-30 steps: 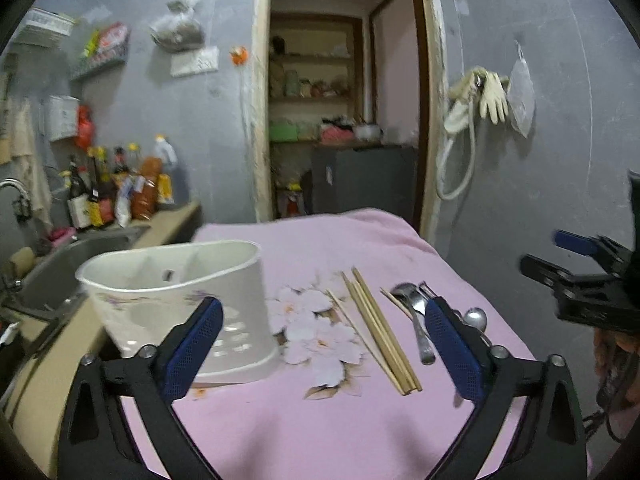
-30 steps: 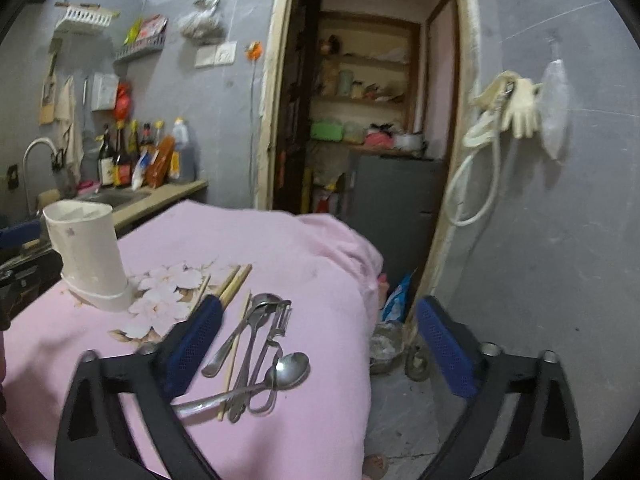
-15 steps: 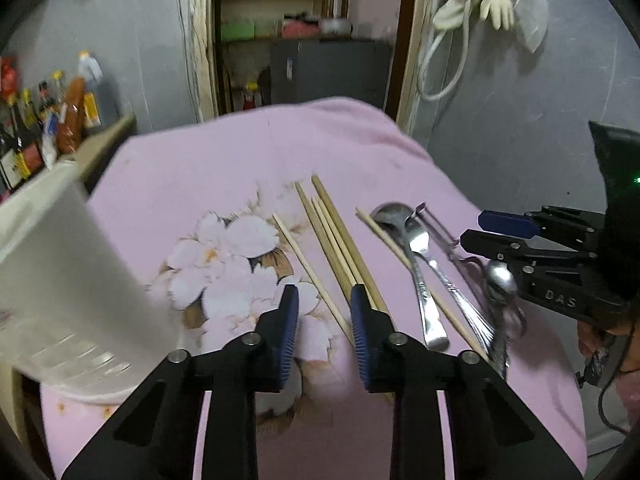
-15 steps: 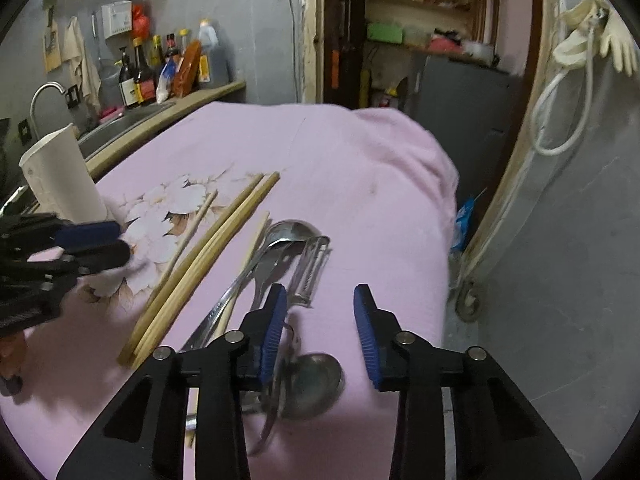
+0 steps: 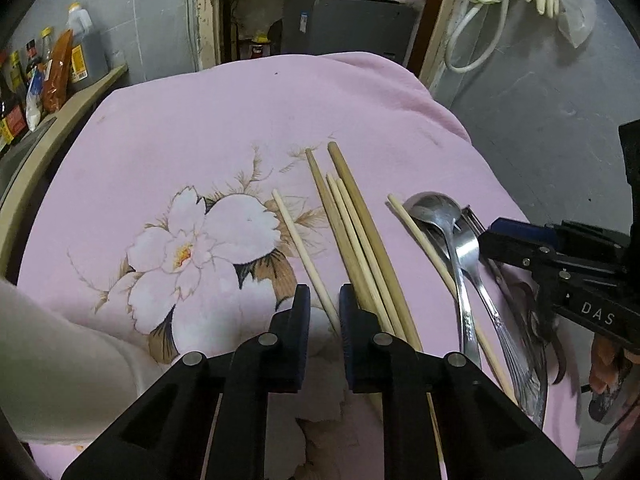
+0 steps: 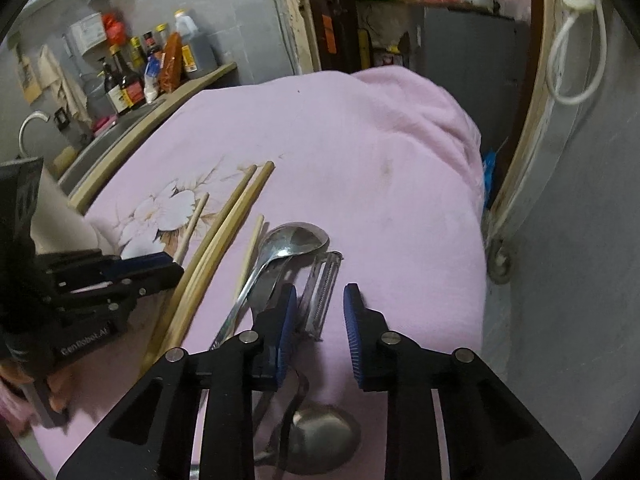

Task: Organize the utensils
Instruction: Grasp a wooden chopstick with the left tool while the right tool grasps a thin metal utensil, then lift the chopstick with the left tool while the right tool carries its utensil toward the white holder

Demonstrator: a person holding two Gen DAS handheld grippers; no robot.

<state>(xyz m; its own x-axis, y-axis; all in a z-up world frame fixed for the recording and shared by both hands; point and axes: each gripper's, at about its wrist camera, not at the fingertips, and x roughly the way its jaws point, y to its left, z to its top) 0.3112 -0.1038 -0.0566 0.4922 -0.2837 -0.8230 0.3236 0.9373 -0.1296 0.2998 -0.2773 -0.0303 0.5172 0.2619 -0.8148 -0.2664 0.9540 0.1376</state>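
We saw our left gripper (image 5: 324, 308) closing over a thin pale wooden chopstick (image 5: 304, 258) between its narrowly parted blue pads, while our right gripper (image 6: 320, 312) was closing over a steel peeler (image 6: 322, 292) lying loose between its pads on the pink flowered cloth (image 6: 360, 152).

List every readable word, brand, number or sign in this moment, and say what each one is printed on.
"DAS": white letters on the black body of the right gripper, seen from the left wrist view.
"GenRobot.AI": white letters on the black body of the left gripper, seen from the right wrist view.
Labels on the sauce bottles by the sink: too small and blurred to read.
Sticker on the grey cabinet through the doorway: unreadable.
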